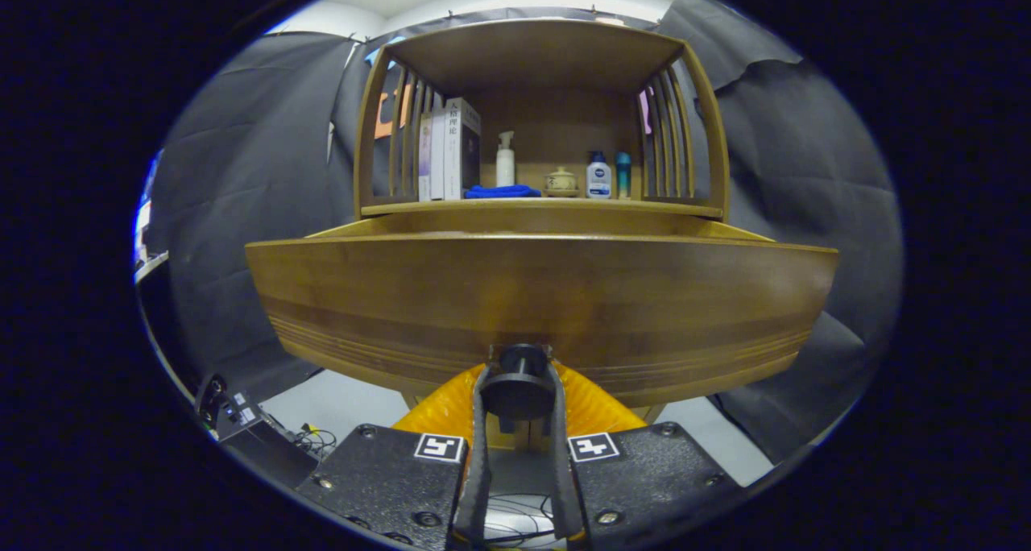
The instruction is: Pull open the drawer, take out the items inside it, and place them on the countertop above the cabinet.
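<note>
A wooden drawer front stands pulled out toward me from the wooden cabinet. Its round dark knob sits between my fingers, and my gripper is shut on that knob. The drawer's inside is hidden behind its front panel. Above and beyond it lies the cabinet's countertop, under a slatted wooden hutch.
On the countertop stand several books, a blue cloth, a white pump bottle, a small lidded jar, a white bottle and a teal bottle. A box with cables lies on the floor beside the cabinet.
</note>
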Available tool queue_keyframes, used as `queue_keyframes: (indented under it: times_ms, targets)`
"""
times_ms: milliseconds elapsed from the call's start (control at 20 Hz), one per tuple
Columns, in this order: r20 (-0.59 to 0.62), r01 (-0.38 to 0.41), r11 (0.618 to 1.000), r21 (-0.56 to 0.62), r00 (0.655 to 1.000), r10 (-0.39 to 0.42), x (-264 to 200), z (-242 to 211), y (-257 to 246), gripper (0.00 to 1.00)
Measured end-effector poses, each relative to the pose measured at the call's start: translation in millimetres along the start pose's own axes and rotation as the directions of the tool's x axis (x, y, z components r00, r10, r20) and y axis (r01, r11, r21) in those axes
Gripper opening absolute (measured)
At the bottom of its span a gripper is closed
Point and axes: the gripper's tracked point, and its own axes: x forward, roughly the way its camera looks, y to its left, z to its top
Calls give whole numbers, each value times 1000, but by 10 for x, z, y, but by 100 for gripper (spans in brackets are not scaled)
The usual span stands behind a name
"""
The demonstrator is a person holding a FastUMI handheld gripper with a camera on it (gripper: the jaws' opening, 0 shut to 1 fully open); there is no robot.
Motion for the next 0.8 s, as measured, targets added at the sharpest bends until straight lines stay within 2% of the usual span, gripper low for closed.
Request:
queue_keyframes:
  times_ms: [250, 400, 450, 500, 700, 800]
  targets:
    - [-55, -31, 999, 5, 998, 32, -76, -63, 27, 34]
    - [-98, -75, 996, 42, 992, 78, -218, 32, 10, 49]
    - [-97, -88, 995, 44, 991, 92, -273, 122, -12, 51]
    - [-93, -96, 995, 39, 991, 99, -324, 210, -59, 59]
    - [-62, -129, 992, 8, 990, 129, -572, 661, -113, 75]
    - [-54, -161, 987, 3, 986, 161, -666, 898, -48, 76]
